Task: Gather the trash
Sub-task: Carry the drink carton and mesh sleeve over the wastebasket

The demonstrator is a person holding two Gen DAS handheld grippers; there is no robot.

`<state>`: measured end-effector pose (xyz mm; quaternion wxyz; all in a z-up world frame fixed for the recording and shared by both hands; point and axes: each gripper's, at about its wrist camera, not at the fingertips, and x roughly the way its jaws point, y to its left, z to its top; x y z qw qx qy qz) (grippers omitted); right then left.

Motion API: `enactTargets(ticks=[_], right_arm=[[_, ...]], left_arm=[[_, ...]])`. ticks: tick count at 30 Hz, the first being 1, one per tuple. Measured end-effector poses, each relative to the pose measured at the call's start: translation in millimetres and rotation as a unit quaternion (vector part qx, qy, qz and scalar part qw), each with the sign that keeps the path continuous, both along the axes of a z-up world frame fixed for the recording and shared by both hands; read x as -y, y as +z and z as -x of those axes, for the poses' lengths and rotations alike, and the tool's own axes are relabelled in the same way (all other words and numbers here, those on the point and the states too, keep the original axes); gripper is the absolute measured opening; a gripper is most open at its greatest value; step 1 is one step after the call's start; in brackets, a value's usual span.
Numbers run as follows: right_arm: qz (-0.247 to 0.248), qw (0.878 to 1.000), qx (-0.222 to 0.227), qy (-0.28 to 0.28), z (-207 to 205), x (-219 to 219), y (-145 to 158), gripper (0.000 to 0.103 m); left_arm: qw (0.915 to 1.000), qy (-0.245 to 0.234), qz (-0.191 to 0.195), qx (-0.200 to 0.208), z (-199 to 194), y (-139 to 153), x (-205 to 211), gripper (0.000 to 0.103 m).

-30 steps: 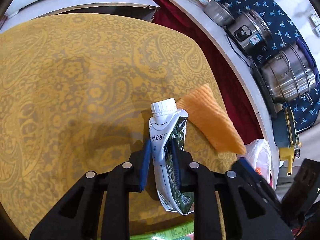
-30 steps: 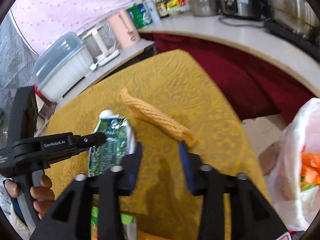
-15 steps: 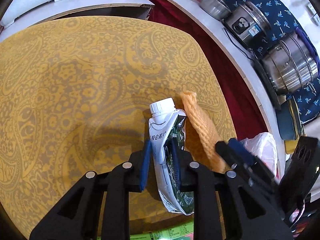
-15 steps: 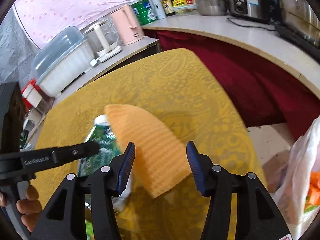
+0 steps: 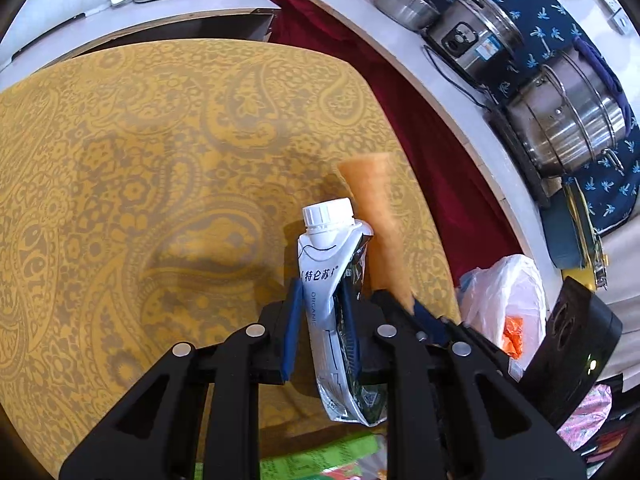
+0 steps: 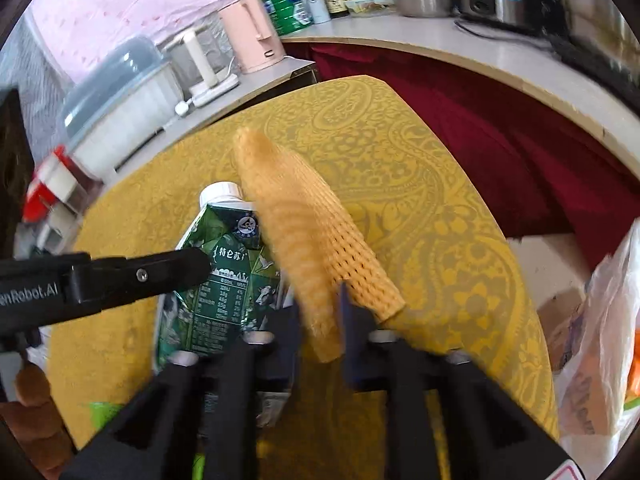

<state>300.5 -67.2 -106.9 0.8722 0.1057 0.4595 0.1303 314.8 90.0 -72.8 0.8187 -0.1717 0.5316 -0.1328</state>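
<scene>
A crushed green-and-white milk carton (image 5: 324, 264) with a white cap hangs over the yellow patterned table (image 5: 160, 160), with my left gripper (image 5: 320, 292) shut on its middle. Right beside it an orange foam net sleeve (image 6: 304, 216) sticks up and away from my right gripper (image 6: 320, 312). The right jaws are closing and pinch the sleeve's near end. The right wrist view shows the carton (image 6: 224, 280) at the left under the left gripper's finger (image 6: 140, 276). The left wrist view shows the sleeve (image 5: 372, 200) behind the carton.
A white plastic bag (image 5: 504, 292) with orange scraps sits off the table's right edge. A counter (image 5: 460, 92) with steel pots and a cooker curves behind, and a pink kettle (image 6: 252, 36) and a lidded tub stand at the far left. Green packaging (image 5: 320, 456) lies at the near edge.
My right gripper came down over the foam net sleeve, opened wider, then closed on its near end, and the sleeve now stands up. My left gripper drifted slightly with the carton.
</scene>
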Motion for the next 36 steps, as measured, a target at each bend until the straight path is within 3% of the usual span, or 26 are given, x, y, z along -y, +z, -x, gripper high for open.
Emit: enactTargets(ticks=[10, 19, 28, 36], right_arm=[[-0.025, 0.996, 0.056, -0.059, 46.1, 49.9, 53.9, 0.010], [-0.031, 0.986, 0.102, -0.124, 106.6, 112.2, 99.5, 0.010], [-0.031, 0.970, 0.123, -0.205, 168.3, 192.8, 112.0, 0.010], [-0.032, 0.957, 0.129, -0.258, 207.4, 248.6, 109.4, 0.010]], left_arm=[[0.9993, -0.020, -0.003, 0.033, 27.2, 39.5, 21.2, 0.019], [0.9956, -0.059, -0.002, 0.073, 60.6, 83.1, 67.9, 0.019], [0.9861, -0.129, 0.003, 0.105, 92.1, 112.5, 146.7, 0.019], [0.9764, -0.182, 0.006, 0.116, 110.8, 119.7, 217.7, 0.019]])
